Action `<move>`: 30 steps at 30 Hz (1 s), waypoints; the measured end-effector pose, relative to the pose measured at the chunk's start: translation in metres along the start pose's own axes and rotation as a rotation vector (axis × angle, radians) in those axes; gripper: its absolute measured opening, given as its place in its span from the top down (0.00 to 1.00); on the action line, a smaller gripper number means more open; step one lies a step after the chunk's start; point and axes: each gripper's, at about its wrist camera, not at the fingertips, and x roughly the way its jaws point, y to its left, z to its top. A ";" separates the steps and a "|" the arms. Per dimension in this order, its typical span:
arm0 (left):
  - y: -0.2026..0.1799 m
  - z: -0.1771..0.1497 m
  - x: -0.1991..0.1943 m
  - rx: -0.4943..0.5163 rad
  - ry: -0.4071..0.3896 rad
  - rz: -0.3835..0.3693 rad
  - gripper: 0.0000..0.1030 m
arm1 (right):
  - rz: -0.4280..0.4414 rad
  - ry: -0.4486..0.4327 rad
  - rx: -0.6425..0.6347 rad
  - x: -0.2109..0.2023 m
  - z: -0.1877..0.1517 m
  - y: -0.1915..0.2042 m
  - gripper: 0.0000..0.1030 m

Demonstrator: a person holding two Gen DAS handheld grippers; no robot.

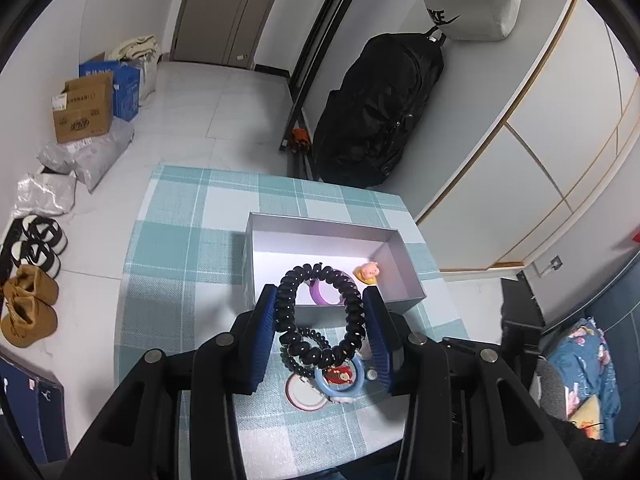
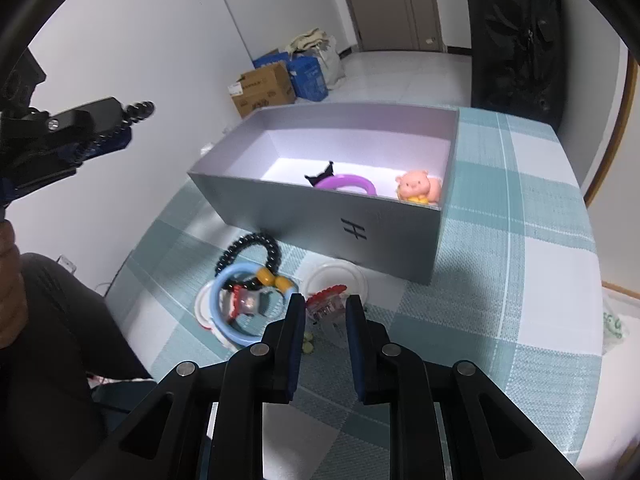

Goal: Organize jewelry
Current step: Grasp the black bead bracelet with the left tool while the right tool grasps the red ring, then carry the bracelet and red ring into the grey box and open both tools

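My left gripper (image 1: 320, 294) is shut on a black coil hair tie (image 1: 288, 300), held in the air just before the grey box (image 1: 320, 226). In the box lie a purple bangle (image 1: 316, 295) and a pink pig charm (image 1: 368, 271). In the right wrist view that left gripper (image 2: 120, 132) hangs at the upper left with the coil (image 2: 140, 109) sticking out. My right gripper (image 2: 325, 308) is down on the cloth, shut on a red and clear hair clip (image 2: 326, 300), beside a white ring (image 2: 336, 276), a blue ring (image 2: 218, 300) and a second black coil (image 2: 248, 244).
The teal checked tablecloth (image 2: 500, 240) covers a small table. A person's dark trouser leg (image 2: 60, 340) is at its left edge. On the floor are cardboard boxes (image 1: 82, 108), shoes (image 1: 28, 304) and a black bag (image 1: 380, 112) against the wall.
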 end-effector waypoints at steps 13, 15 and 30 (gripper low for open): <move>-0.008 0.001 0.010 0.007 -0.027 0.002 0.64 | 0.065 -0.140 0.040 -0.035 0.016 -0.003 0.81; -0.009 0.003 0.013 0.003 -0.027 -0.003 0.64 | 0.081 -0.171 0.052 -0.041 0.021 -0.005 0.81; -0.009 0.018 0.041 -0.005 -0.030 -0.046 0.64 | 0.131 -0.258 0.097 -0.048 0.055 -0.023 0.81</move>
